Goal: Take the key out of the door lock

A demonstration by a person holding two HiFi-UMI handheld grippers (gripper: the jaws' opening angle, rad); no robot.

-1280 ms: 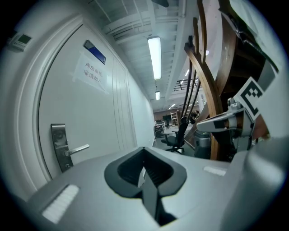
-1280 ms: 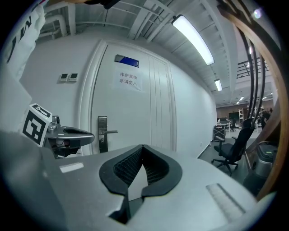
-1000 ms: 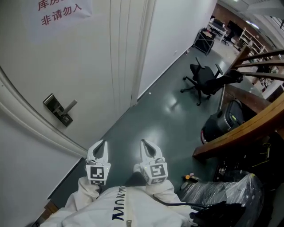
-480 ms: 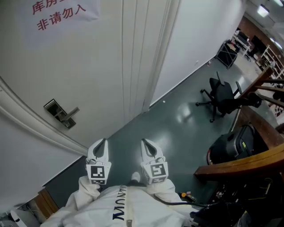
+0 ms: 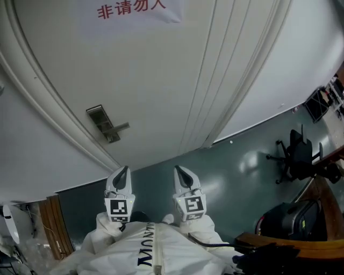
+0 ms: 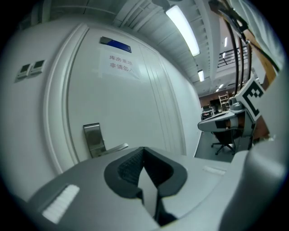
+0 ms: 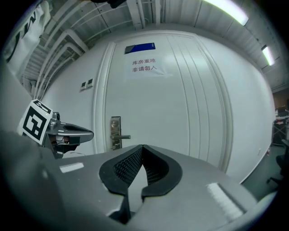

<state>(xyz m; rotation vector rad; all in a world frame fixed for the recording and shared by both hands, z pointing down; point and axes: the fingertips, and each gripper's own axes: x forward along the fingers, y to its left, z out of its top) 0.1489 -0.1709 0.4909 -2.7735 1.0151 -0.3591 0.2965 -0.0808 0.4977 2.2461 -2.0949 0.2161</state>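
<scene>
A white door carries a steel lock plate (image 5: 101, 122) with a lever handle (image 5: 119, 128) pointing right. In the left gripper view the lock plate (image 6: 93, 139) is ahead and to the left. In the right gripper view the lock plate (image 7: 116, 132) is ahead and farther off. I cannot make out a key at this distance. My left gripper (image 5: 123, 171) and right gripper (image 5: 179, 170) are held side by side close to the body, well short of the door. Both are shut and empty. The left gripper (image 7: 67, 133) also shows in the right gripper view.
A paper notice with red characters (image 5: 131, 8) hangs high on the door. On the dark green floor at right stand an office chair (image 5: 297, 156) and a black case (image 5: 293, 220), behind a wooden rail (image 5: 290, 243). A wooden piece (image 5: 54, 225) stands at lower left.
The head view has swung left toward the door, so the lock plate now sits nearer the middle and the chair has slid to the right edge. Both grippers stay shut, held as before.
</scene>
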